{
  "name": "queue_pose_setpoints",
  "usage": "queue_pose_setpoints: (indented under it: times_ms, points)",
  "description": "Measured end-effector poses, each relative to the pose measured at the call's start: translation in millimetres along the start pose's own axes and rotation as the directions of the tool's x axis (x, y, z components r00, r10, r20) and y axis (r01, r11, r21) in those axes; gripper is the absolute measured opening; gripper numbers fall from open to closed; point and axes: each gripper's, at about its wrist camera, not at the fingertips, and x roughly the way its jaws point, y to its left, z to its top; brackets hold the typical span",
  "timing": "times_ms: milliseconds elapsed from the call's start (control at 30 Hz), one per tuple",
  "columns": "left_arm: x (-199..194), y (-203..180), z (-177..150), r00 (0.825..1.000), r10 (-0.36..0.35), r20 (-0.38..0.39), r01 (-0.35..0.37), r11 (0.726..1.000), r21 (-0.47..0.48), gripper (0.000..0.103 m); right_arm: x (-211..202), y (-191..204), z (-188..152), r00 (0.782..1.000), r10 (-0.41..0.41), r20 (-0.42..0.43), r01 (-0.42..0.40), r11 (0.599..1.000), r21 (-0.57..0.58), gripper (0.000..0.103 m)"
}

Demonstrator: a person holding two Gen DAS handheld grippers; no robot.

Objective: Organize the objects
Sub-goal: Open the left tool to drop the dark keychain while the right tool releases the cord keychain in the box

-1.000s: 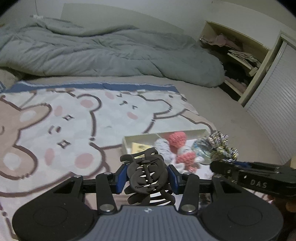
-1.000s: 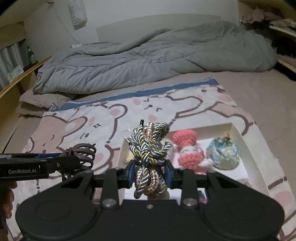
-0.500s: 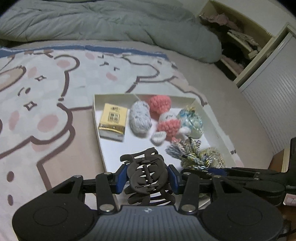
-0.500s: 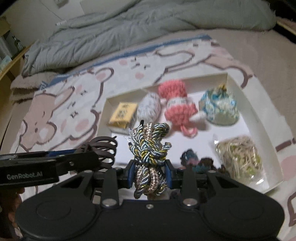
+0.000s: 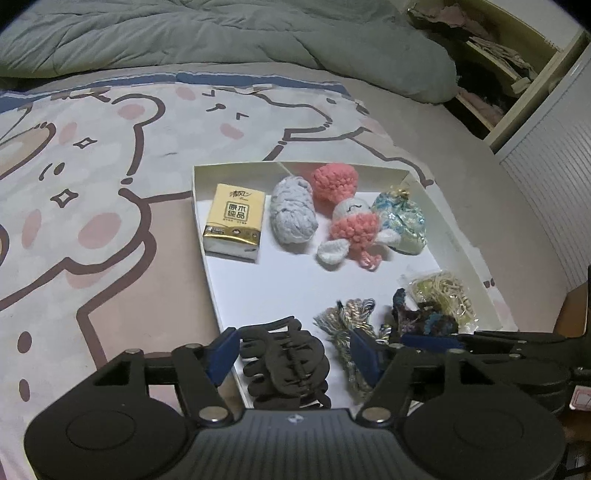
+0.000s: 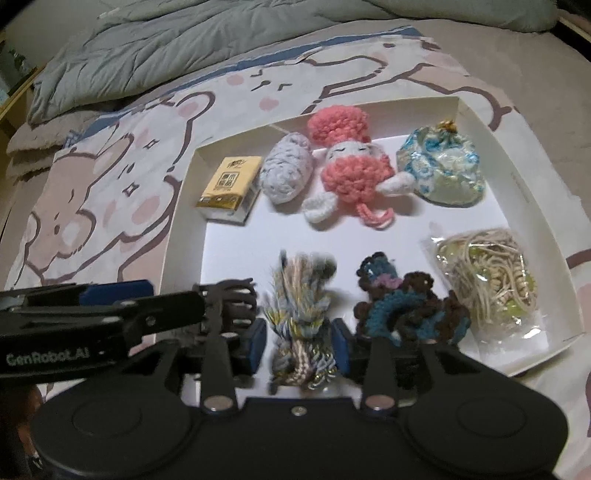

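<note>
Grey duvet (image 5: 221,33) heaps beyond the bear-print blanket (image 5: 92,184), where the white tray (image 5: 207,258) lies. At the tray's near edge, the left gripper (image 5: 291,354) is spread wide, the black hair claw (image 5: 286,363) lying loose between its blue pads (the left one perhaps touching it). The right gripper (image 6: 299,345) is also parted, with the braided cord bundle (image 6: 301,314) lying blurred between its pads.

Dim indoor light here, cool and flat, shadows soft and faint. The white tray (image 5: 448,236) floor is the brightest patch, no real glare. Fisheye bending curves every edge, corners gone black. In the right wrist view the cord bundle (image 6: 303,317) smears with motion blur.
</note>
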Motion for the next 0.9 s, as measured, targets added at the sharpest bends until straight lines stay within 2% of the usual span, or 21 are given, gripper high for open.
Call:
queue_pose_setpoints:
  times_ms: [300, 467, 567, 733, 900]
  points:
    - [-9, 3, 1, 1.000, -0.002, 0.019, 0.002, 1.000, 0.002, 0.067, -8, 3, 2, 1.000, 0.011, 0.018, -0.011, 1.000, -0.003, 0.045]
    - [-18, 4, 3, 0.999, 0.011, 0.038, -0.012, 1.000, 0.018, 0.067, -16, 6, 5, 0.998, -0.016, 0.060, 0.017, 1.000, -0.015, 0.046]
    - [-27, 2, 5, 0.998, 0.032, 0.058, -0.035, 0.998, 0.042, 0.072, -29, 8, 7, 0.994, -0.037, 0.105, 0.040, 0.999, -0.025, 0.055]
    - [-53, 1, 10, 0.992, 0.052, 0.119, -0.061, 0.995, 0.081, 0.081, -57, 11, 6, 0.982, -0.056, 0.178, 0.059, 0.998, -0.008, 0.056]
    - [-87, 1, 10, 0.974, 0.095, 0.206, -0.119, 0.987, 0.110, 0.087, -87, 14, -4, 0.963, -0.088, 0.253, 0.089, 0.996, 0.011, 0.058]
